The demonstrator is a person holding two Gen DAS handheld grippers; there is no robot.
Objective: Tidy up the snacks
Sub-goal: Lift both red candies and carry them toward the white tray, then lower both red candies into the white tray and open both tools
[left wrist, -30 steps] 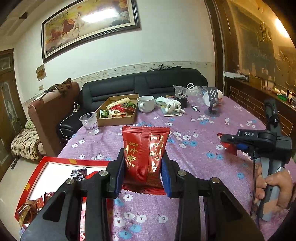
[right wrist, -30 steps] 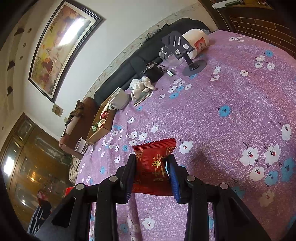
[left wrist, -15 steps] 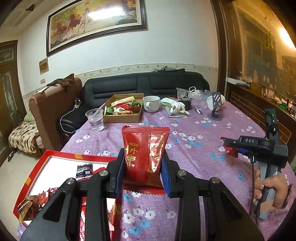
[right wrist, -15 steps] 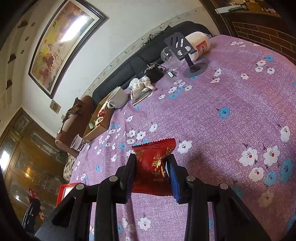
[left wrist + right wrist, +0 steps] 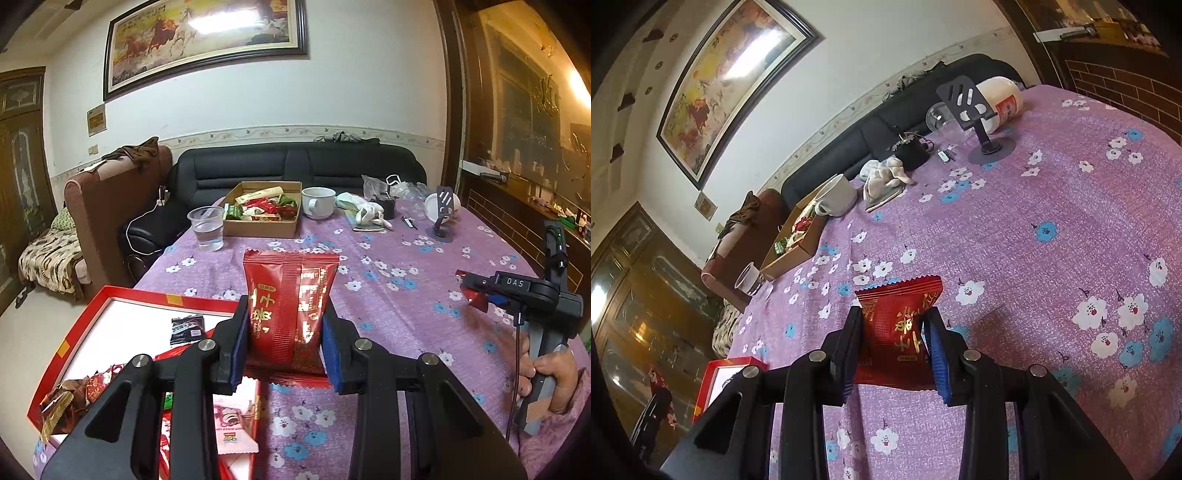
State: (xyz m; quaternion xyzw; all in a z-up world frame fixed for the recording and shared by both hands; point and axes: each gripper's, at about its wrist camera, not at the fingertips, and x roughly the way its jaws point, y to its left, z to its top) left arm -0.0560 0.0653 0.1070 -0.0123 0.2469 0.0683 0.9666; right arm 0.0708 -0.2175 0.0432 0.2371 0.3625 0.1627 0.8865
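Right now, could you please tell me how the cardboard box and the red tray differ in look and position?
The cardboard box is plain brown; the red tray has a red rim and a white floor. The cardboard box sits at the table's far end, between the plastic cup and the white mug; the red tray lies at the near left edge. Both are open-topped and hold wrapped snacks.

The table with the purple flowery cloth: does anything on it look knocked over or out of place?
One thing: the white bottle at the far end lies on its side behind the black phone stand. The water cup and the white mug stand upright, and nothing looks spilled.
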